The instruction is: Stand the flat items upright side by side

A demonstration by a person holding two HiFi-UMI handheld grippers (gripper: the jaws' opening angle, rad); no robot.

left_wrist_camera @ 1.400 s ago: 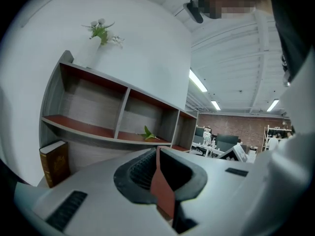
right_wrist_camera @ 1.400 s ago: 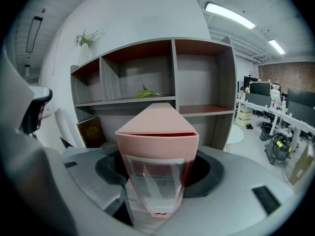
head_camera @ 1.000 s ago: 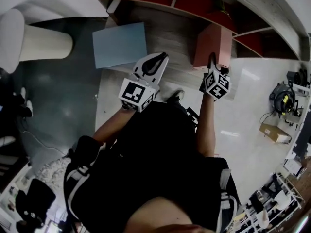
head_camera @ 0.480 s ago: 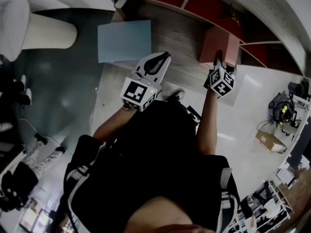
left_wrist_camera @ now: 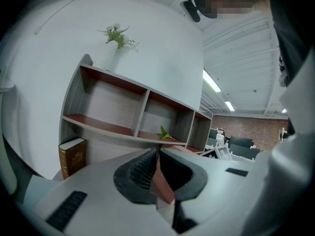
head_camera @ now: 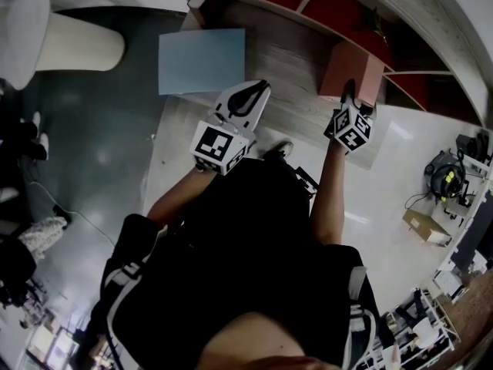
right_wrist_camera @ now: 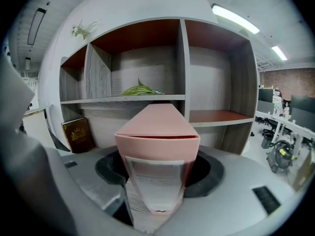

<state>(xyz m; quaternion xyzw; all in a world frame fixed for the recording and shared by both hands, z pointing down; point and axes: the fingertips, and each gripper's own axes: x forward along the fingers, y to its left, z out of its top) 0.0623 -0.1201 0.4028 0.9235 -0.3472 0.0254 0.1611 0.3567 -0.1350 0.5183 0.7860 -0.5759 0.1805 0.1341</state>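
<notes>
Pale blue, one flat item (head_camera: 202, 60) lies face-up on the wooden surface (head_camera: 293, 52) at the far left, below the shelf unit (head_camera: 323, 6). Just to its right, your left tool (head_camera: 248, 92) hovers with its jaws closed together and nothing in them. Further right, your right tool (head_camera: 347, 97) has its jaws spread wide and clamped on the pink file (head_camera: 353, 66), which stands upright, close in front of the shelf unit.

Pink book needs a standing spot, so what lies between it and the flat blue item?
Head view: only bare shelf board lies between the pink book and the blue item; the left gripper hangs just short of that stretch.
</notes>
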